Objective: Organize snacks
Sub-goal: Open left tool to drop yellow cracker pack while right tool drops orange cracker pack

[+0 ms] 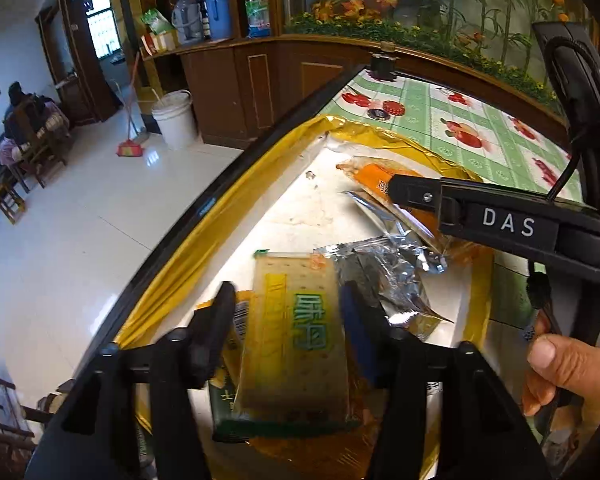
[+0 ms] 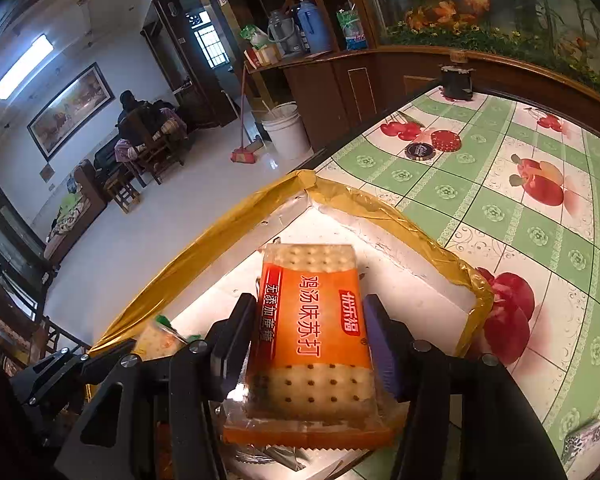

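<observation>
Fingers of right gripper [image 2: 308, 344] pinch orange cracker pack [image 2: 312, 340] over white foam box [image 2: 400, 280] — placing step. Left gripper [image 1: 288, 320] open, green cracker pack [image 1: 296, 332] loose between them in box — next, release orange.

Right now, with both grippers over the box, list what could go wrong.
1. The left gripper stands open around the green cracker pack; it may land askew on the packs beneath.
2. The right gripper grips the orange cracker pack by its sides; squeezing could crack the crackers.
3. Both grippers crowd the foam box; they could collide.
</observation>
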Motion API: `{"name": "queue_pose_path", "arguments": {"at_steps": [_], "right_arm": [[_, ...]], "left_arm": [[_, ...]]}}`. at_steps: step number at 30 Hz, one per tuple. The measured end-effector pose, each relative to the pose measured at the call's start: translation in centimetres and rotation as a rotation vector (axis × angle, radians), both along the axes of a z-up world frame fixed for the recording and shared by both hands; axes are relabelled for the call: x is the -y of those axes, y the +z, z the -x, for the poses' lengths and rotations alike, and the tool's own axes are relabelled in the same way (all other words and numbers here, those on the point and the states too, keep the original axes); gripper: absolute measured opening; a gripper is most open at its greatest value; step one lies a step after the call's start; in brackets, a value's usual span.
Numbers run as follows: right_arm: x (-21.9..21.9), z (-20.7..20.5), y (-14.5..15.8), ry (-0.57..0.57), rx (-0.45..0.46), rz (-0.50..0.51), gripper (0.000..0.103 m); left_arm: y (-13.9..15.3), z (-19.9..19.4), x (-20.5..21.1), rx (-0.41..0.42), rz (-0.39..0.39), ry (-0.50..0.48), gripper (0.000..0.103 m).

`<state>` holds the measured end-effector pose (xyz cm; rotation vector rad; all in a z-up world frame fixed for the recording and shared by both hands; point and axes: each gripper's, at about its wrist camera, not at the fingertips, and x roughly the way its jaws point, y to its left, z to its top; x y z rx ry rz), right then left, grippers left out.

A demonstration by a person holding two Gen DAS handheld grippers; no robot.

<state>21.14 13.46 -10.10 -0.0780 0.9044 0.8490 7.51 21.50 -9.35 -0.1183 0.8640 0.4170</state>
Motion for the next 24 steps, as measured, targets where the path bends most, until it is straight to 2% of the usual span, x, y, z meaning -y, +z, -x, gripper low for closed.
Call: {"name": "queue_pose_path", "arguments": {"at_steps": [1,2,5,15,24], "right_arm": [[0.1,0.1,0.1,-0.004,0.001,0.002,0.057],[0.3,0.3,0.3,-0.016,0.008,0.004,0.058],[1.2,0.9,1.1,-0.034,0.030,-0.009,0.066],[5.7,3.5,4.0,-0.068,0.069,-0.065,0.070],[12.2,6.8,5.4,-0.138,0.088,-0.102,0.074]], "left_arm": [[0.2,0.3,0.1,0.013,-0.017,0.006,0.076],[0.5,0.5,0.1,0.024,-0.029,0.010,0.078],[1.0,1.0,0.1,0.039,-0.036,0.019,0.078],[1.8,1.8,1.2,0.050,-0.017,0.009,0.078],[2.7,2.7,3.8,0.066,-0.007,-0.023,0.078]]}}
